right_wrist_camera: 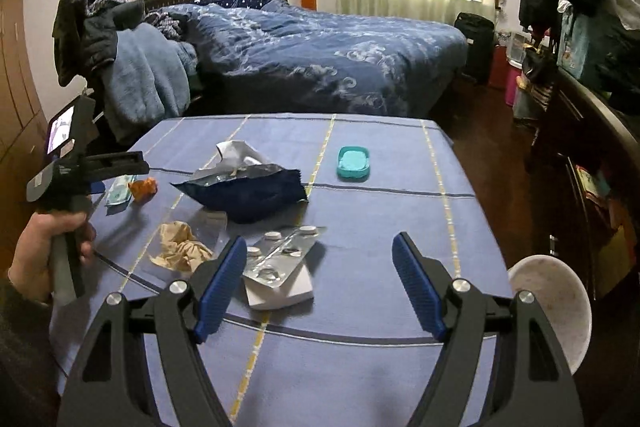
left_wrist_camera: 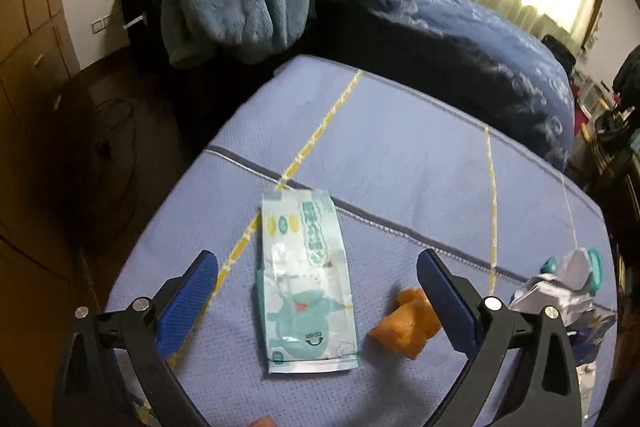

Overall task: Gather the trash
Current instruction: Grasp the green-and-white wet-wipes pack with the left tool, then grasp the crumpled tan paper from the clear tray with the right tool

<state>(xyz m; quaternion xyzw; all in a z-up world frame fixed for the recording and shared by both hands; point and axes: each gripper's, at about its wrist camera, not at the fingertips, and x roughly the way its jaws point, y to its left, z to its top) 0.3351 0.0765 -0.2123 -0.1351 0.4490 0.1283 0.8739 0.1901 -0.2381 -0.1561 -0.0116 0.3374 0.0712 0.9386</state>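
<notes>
My left gripper (left_wrist_camera: pixel 316 263) is open and empty, hovering over a flat light-teal wet-wipe packet (left_wrist_camera: pixel 306 283) on the blue tablecloth (left_wrist_camera: pixel 400 155). An orange crumpled wrapper (left_wrist_camera: pixel 404 327) lies by its right finger. The packet (right_wrist_camera: pixel 120 191) and the orange wrapper (right_wrist_camera: pixel 145 188) also show in the right wrist view, below the left gripper (right_wrist_camera: pixel 96 175). My right gripper (right_wrist_camera: pixel 320 247) is open and empty above a used pill blister (right_wrist_camera: pixel 280 255) on a white box (right_wrist_camera: pixel 280 291). A dark blue foil bag (right_wrist_camera: pixel 248 191) with white tissue and a beige crumpled tissue (right_wrist_camera: pixel 180 251) lie nearby.
A teal lid (right_wrist_camera: pixel 353 163) lies at the table's far side. A white bowl (right_wrist_camera: pixel 552 311) sits at the right edge. A bed with a blue duvet (right_wrist_camera: pixel 320 51) stands beyond the table, with a chair heaped with clothes (right_wrist_camera: pixel 132 67) at its left. Dark furniture (right_wrist_camera: pixel 592 115) lines the right.
</notes>
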